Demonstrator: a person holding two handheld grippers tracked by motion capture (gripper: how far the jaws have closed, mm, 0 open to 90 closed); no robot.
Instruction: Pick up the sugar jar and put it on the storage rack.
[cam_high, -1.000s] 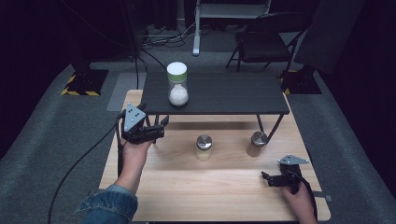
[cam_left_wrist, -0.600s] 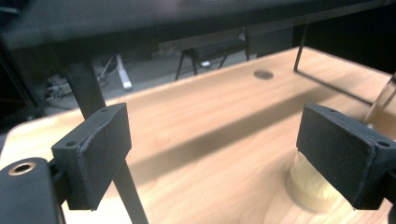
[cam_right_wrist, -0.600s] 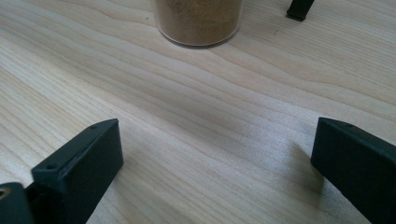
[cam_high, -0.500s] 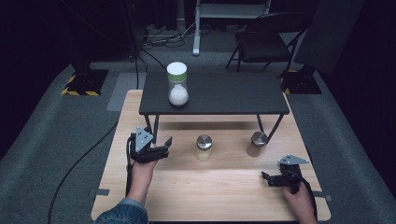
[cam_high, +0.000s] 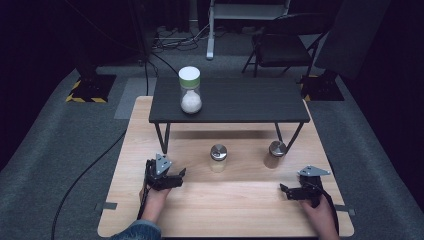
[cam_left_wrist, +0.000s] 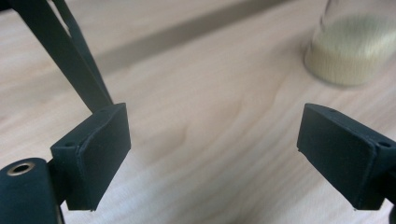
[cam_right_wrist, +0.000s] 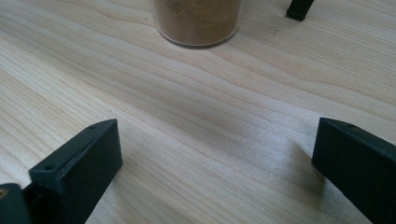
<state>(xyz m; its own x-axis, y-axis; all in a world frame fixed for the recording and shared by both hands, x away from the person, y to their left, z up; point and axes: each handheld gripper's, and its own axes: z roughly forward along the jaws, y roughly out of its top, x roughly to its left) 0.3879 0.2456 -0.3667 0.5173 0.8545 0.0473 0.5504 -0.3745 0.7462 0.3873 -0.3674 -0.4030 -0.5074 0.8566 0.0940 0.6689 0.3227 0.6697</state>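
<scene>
My left gripper (cam_high: 176, 176) rests low over the wooden table (cam_high: 225, 215) at the front left, open with nothing between its jaws; its own view has the gripper (cam_left_wrist: 212, 149) facing bare wood. A jar of pale yellow grains with a silver lid (cam_high: 218, 157) stands right of it, blurred at the top right (cam_left_wrist: 359, 51) in the left gripper view. My right gripper (cam_high: 286, 191) lies open at the front right. In its view the gripper (cam_right_wrist: 215, 163) points at a jar of brown powder (cam_right_wrist: 198, 21), which has a silver lid (cam_high: 275, 152) in the high view.
A low black shelf (cam_high: 230, 102) on thin legs spans the back of the table, one leg (cam_left_wrist: 70, 51) close to the left gripper. A green-lidded jar of white powder (cam_high: 190, 90) stands on the shelf's left. A chair (cam_high: 280, 47) and cables lie beyond.
My left gripper has come down and toward the front of the table, from beside the shelf's left leg to low over the wood. The right gripper has stayed put.
</scene>
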